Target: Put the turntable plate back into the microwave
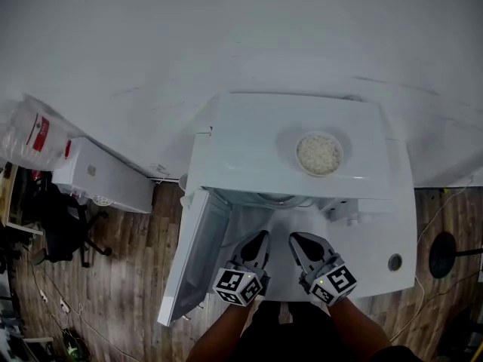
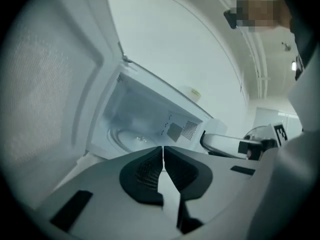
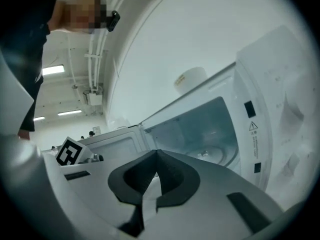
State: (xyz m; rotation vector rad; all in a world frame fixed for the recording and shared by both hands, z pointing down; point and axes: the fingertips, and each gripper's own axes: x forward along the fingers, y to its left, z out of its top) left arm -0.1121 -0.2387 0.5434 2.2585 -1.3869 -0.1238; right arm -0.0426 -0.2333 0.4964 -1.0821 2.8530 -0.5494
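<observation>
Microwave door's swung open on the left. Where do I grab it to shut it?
I'd pinch the door at its free edge, the end nearest you, coming from the front with the left gripper. It is a thin upright panel hinged at the left of the microwave, so opened jaws can straddle that edge.

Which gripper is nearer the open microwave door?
Left. The left gripper hangs just beside the door; the right gripper is beyond it, farther from the door.
</observation>
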